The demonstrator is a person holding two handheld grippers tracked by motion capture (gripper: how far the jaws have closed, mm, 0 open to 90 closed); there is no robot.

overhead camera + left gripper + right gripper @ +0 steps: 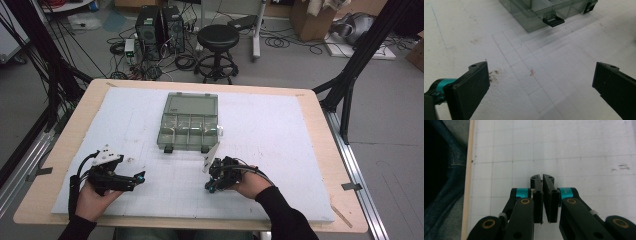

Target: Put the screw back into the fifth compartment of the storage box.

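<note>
Compartment box (189,123), clear grey plastic with its lid open, sits mid-table on the white foam board (280,150), well ahead of both grippers. Left gripper (141,175) gapes wide over bare board; right gripper (208,186) is pinched closed on nothing. Reaching in with closed jaws would likely just shove the light box or snag a black latch (553,21).

Past my table's wooden edge (65,145) I see a black round stool (218,36), two dark computer towers (160,31) beside it among tangled cables (280,41), and cardboard boxes (320,17) on the grey floor.
</note>
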